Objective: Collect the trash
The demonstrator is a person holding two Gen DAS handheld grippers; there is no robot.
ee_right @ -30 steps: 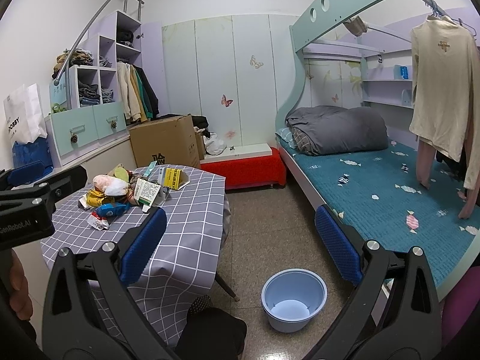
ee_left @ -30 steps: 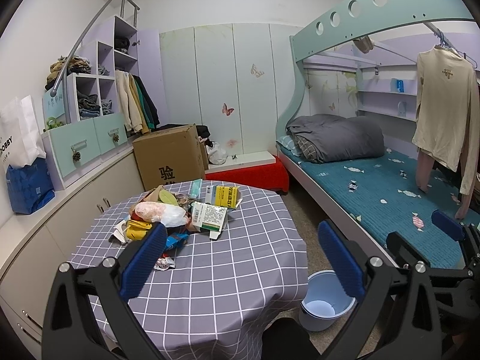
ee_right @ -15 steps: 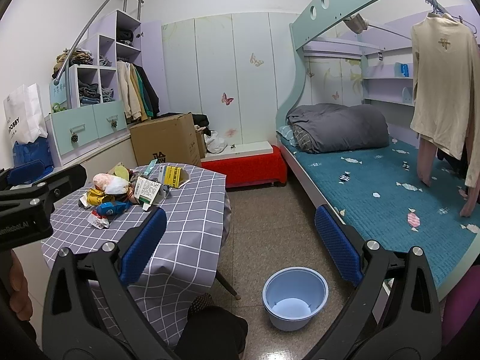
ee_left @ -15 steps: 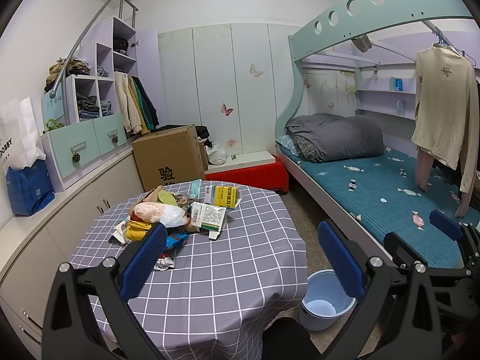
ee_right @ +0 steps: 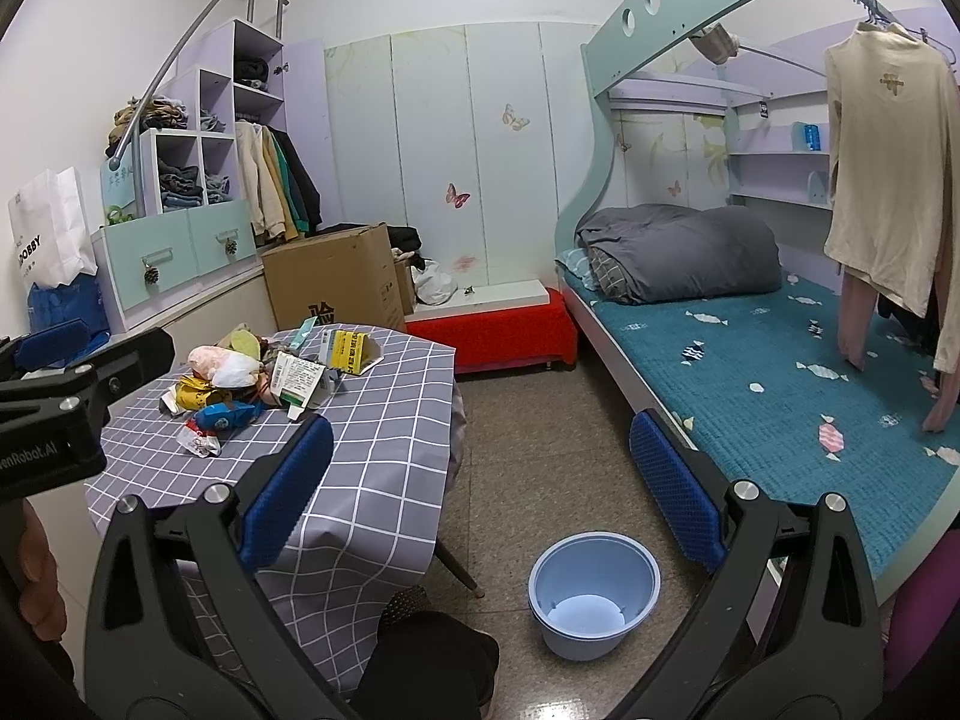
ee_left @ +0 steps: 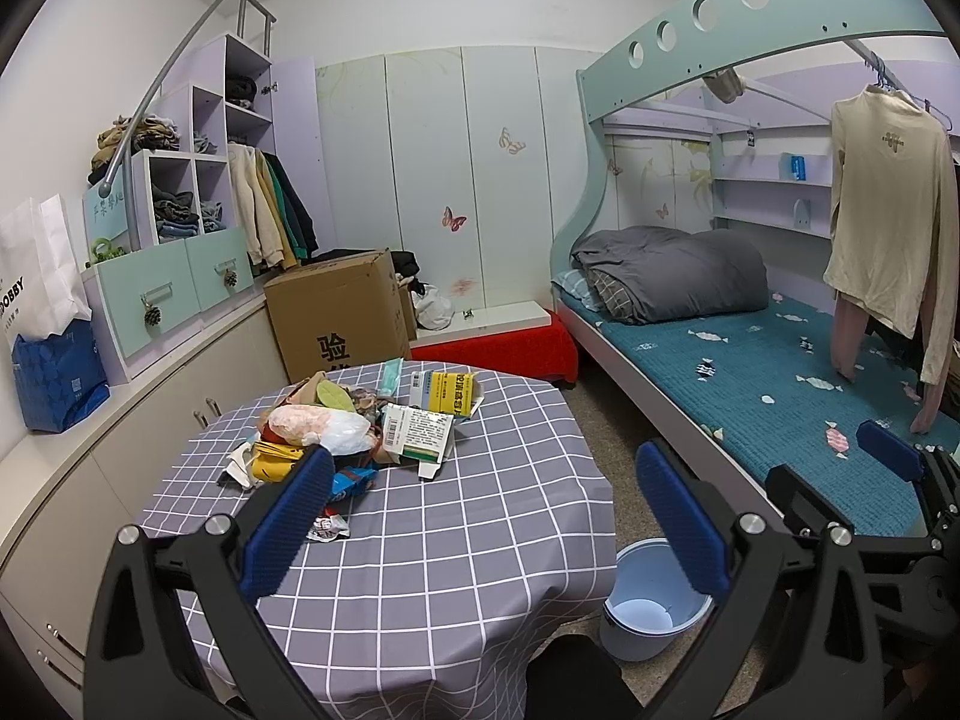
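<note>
- Bedroom with a bunk bed on the right, cupboards on the left, and a table under a grey checked cloth in the near left.
- Readable writing: "OBBY" on the white paper bag far left; a large Chinese character on the cardboard box behind the table; "enRobot.AI", mirrored, on the left tool's body in the right wrist view. Print on the medicine boxes is too small to read.
- Trash pile lies on the table's far left part; the white-green box has its long axis running roughly near to far.
- Blue bin stands upright on the floor, right of the table.
- Left gripper is spread wide, holding nothing, with the pile just beyond its left finger.
- Right gripper is spread wide, empty, over the floor; the pile is far left of it, the bin near, between its fingers.
</note>
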